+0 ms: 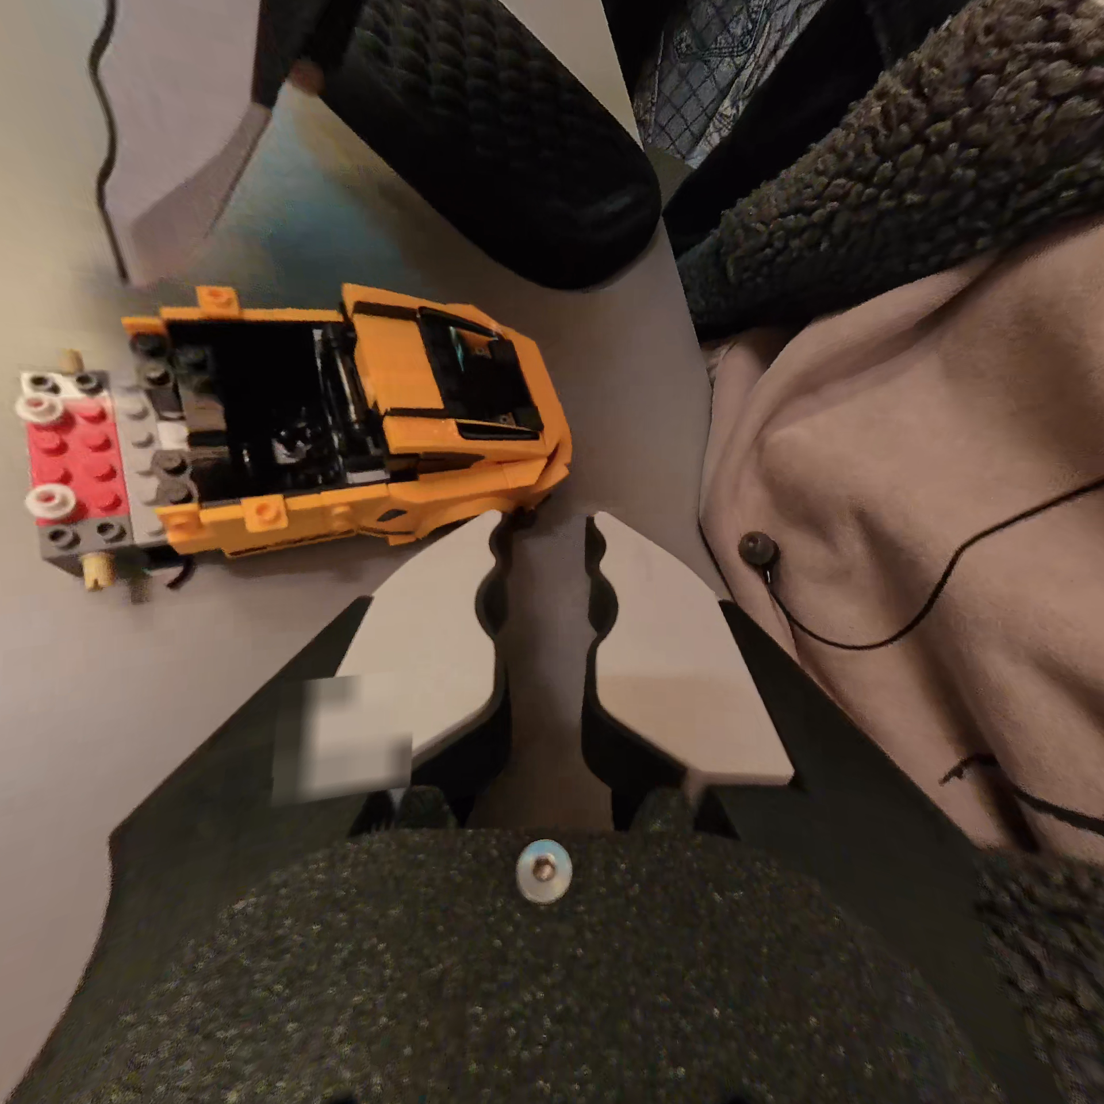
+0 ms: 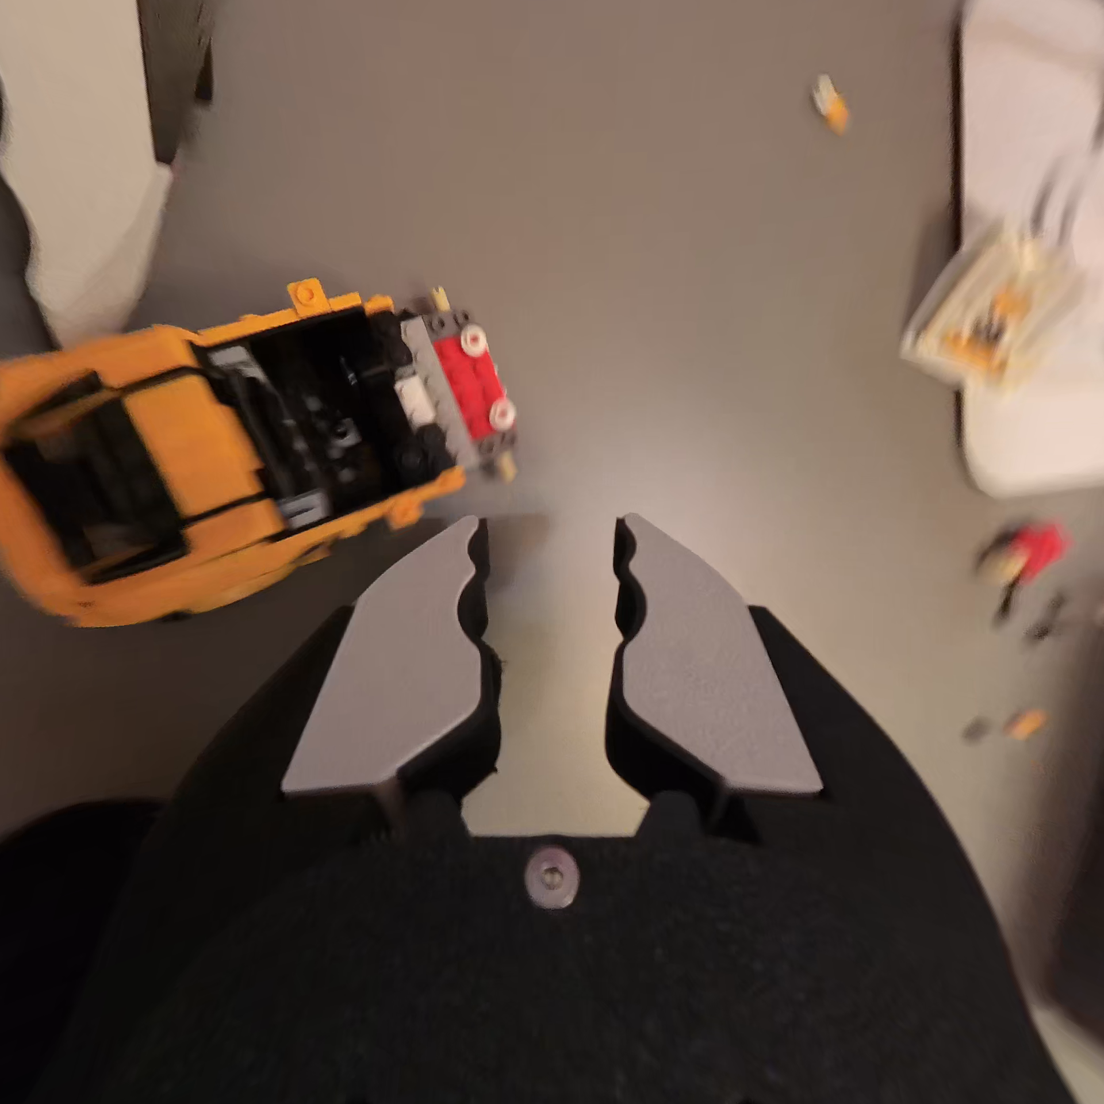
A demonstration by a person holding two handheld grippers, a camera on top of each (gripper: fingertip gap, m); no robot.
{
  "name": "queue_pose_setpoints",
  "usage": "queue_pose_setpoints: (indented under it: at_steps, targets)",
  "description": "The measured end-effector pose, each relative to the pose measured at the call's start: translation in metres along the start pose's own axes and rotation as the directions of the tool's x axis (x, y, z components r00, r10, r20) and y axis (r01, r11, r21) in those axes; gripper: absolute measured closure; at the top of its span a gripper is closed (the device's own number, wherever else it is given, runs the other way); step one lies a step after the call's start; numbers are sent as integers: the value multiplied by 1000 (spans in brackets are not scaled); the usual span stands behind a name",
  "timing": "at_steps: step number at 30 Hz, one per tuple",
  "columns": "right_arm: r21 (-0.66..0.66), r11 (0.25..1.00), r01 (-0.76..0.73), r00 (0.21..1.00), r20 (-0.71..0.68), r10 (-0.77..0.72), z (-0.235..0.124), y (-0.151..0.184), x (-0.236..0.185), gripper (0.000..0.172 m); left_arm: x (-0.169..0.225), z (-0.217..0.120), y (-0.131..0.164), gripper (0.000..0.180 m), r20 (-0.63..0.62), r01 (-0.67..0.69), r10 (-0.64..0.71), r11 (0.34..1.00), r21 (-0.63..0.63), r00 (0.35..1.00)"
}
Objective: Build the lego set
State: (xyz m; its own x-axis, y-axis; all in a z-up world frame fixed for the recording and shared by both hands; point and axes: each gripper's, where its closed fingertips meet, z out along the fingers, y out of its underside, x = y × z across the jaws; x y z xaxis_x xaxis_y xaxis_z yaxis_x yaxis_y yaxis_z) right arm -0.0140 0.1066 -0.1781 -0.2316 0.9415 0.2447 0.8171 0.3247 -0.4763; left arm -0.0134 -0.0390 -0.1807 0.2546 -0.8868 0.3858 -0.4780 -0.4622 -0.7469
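- While my left gripper point(image 1: 546, 520) stands parted on nothing, its left fingertip point(image 1: 493, 526) sits just beside the nose of the orange brick car point(image 1: 358, 418) on the grey table point(image 1: 627, 388).
- Only this view shows a beige garment point(image 1: 896, 478) and earphone point(image 1: 757, 548).
- My right gripper point(image 2: 549, 526) gapes wider, bare, near the car's red rear block point(image 2: 472, 382).
- Only there I see loose pieces point(image 2: 1027, 555), blurred.

Dim warm indoor light, both views. Strong fisheye bending at edges. Right wrist view motion-blurred, worst on the orange brick car point(image 2: 149, 454) and loose pieces at right. Soft shadows on grey table point(image 1: 621, 382); faint bluish sheen upper left.
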Motion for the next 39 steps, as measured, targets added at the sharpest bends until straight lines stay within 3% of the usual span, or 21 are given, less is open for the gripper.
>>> queue_pose_setpoints:
  at_steps: [3, 8, 11, 14, 18, 21, 25, 30, 33, 36, 39]
  targets:
    - [24, 971, -239, 969, 65, 238, -26, 13, -23, 123, 0, 8, -7, 156, 29, -15, 15, 1000, 14, 999]
    - [-1, 854, -520, 845, 141, 515, -46, 15, -94, 88, -2, 17, -19, 151, 75, -22, 18, 998, 50, 997]
    - [-34, 833, -552, 834, -4, 552, -33, 20, -114, 78, -1, 11, -23, 155, 88, -49, 43, 996, 68, 995]
    - [22, 813, -582, 804, -136, 579, -24, 15, -107, 78, -17, -7, -30, 156, 191, -91, 69, 990, 110, 979]
    - [16, 842, -539, 822, -209, 530, -21, 13, -95, 86, -51, -38, -35, 154, 362, -135, 72, 979, 150, 930]
    - [-18, 880, -474, 873, -137, 467, -19, 11, -95, 95, -63, -53, -37, 153, 401, -134, 50, 973, 186, 915]
    - [-77, 978, -194, 979, 51, 198, -19, 12, -94, 95, -65, -55, -34, 143, 390, -153, 76, 973, 172, 918]
    - [-50, 994, 97, 965, 249, -82, -10, 2, -78, 95, -51, -36, -18, 121, 311, -217, 184, 973, 73, 932]
    - [-63, 990, 124, 951, 291, -100, -10, -3, -72, 93, -52, -28, -12, 107, 321, -265, 248, 964, 11, 914]
    - [-3, 999, 34, 963, 268, -32, -24, -12, -72, 90, -55, -28, -12, 108, 359, -299, 285, 954, -17, 889]
    - [89, 995, -47, 984, 177, 31, -42, -23, -76, 107, -59, -37, -22, 107, 414, -337, 305, 941, 4, 858]
